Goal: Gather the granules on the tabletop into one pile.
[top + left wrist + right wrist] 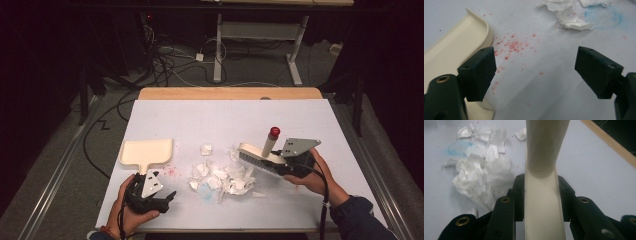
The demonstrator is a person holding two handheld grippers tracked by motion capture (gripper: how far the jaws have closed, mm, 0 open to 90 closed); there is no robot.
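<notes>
Cream plastic hand brush with dark bristles and a red-capped upright handle (257, 154) sits just right of the heap of crumpled white paper scraps (222, 176), mid-tabletop, bristles down at the heap's right edge. Looks like a setup to sweep the scraps left. Right tool (287, 167) is pinching the brush's flat back, jaws pressed on both sides of it, so the bristles face the heap. Cream plastic dustpan (147, 152) lies at the left, well apart from the scraps, its short handle toward the near edge. Left tool (165, 198) is spread and holding nothing, hovering near that handle, probably staged to grab it. White tabletop cover (210, 120) is otherwise bare. Left gripper view adds red speckles (511, 45) beside the dustpan's rim and a blue smear (602, 17) by the paper. Right gripper view confirms the clamp on the brush body (544, 202); the high view gives the overall layout.
</notes>
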